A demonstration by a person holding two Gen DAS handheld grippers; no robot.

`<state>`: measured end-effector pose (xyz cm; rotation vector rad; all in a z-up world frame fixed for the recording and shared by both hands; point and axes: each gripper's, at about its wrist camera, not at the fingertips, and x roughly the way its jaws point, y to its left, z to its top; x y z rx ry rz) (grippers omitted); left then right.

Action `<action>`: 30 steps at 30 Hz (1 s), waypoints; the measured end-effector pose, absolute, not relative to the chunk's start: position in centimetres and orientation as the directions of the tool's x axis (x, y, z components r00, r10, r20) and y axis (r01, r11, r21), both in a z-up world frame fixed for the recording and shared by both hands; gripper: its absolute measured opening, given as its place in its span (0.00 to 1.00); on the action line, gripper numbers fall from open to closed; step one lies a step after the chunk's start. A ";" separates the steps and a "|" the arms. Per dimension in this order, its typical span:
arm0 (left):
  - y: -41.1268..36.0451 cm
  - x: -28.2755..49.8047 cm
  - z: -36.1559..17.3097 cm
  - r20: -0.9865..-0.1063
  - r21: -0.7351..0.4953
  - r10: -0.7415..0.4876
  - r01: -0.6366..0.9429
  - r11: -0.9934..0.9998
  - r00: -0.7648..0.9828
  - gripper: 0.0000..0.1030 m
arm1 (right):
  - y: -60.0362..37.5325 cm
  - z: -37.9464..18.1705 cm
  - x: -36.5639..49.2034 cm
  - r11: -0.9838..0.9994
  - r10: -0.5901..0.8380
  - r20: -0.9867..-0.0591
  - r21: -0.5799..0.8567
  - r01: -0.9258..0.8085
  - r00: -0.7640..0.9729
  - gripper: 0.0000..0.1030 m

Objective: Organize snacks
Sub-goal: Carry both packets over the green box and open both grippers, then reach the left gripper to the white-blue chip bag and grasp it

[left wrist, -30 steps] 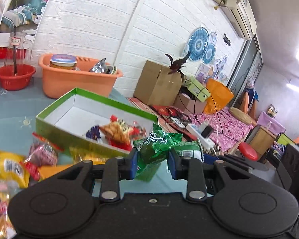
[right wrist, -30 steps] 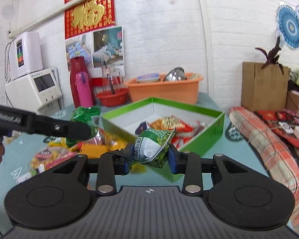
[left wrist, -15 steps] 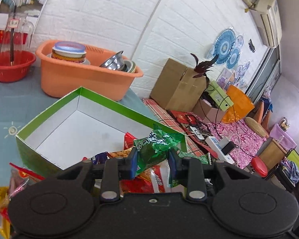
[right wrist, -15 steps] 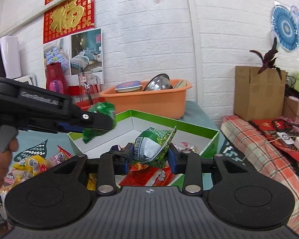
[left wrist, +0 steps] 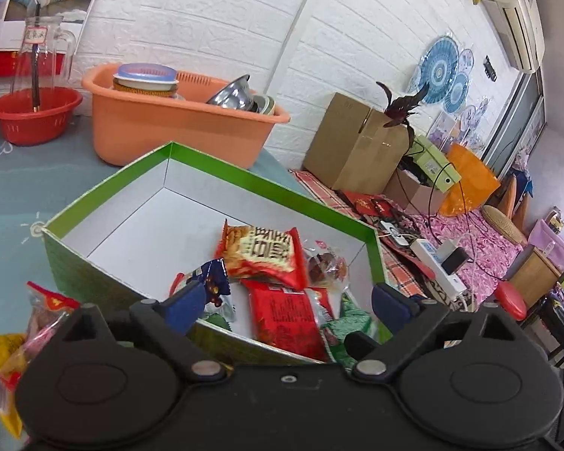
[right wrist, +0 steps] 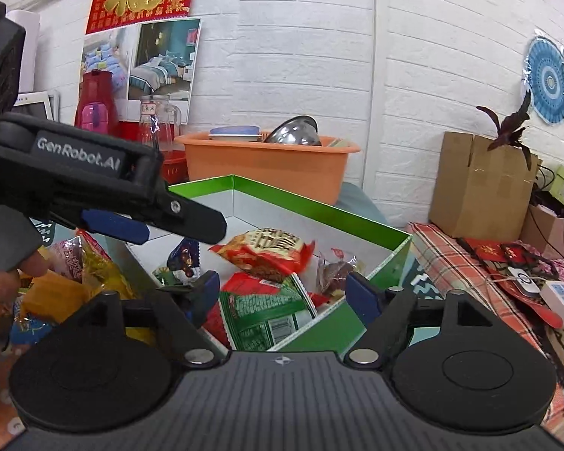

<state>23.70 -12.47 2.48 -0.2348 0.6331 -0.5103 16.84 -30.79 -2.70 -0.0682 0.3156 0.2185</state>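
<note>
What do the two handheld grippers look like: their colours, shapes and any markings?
Both are matte black plastic with two round discs, silver pivot screws and blue pads on the jaws. The left gripper bears white "GenRobot.AI" lettering on its side. The right gripper has a ribbed grey top.

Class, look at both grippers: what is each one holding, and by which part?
Nothing is held. The left gripper and right gripper are both open above the green cardboard box; the snack packets lie loose inside.

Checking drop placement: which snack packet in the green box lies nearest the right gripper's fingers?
The green packet with a barcode, lying just ahead of the open right gripper. The orange-red packet and dark clear-wrapped one lie farther back in the green box.
</note>
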 end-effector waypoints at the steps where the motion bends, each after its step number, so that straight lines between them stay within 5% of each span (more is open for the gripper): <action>1: -12.2 23.0 3.2 -0.496 -0.366 -0.529 0.386 0.847 0.689 1.00 | -30.9 -2.3 16.2 0.974 0.207 -0.306 -0.022 -0.224 0.929 1.00; 10: -8.1 12.6 9.5 -0.394 -0.323 -0.535 0.432 0.842 0.748 1.00 | -30.9 1.5 9.7 0.960 0.281 -0.247 0.069 -0.273 0.927 1.00; 15: -4.5 6.7 8.8 -0.369 -0.281 -0.475 0.392 0.876 0.799 1.00 | -30.1 1.4 6.3 0.941 0.338 -0.222 0.080 -0.328 0.914 1.00; 30: 4.6 1.8 0.0 -0.540 -0.304 -0.294 0.143 0.942 0.789 1.00 | -21.6 -3.6 3.6 0.796 0.600 -0.419 0.228 -0.561 0.681 1.00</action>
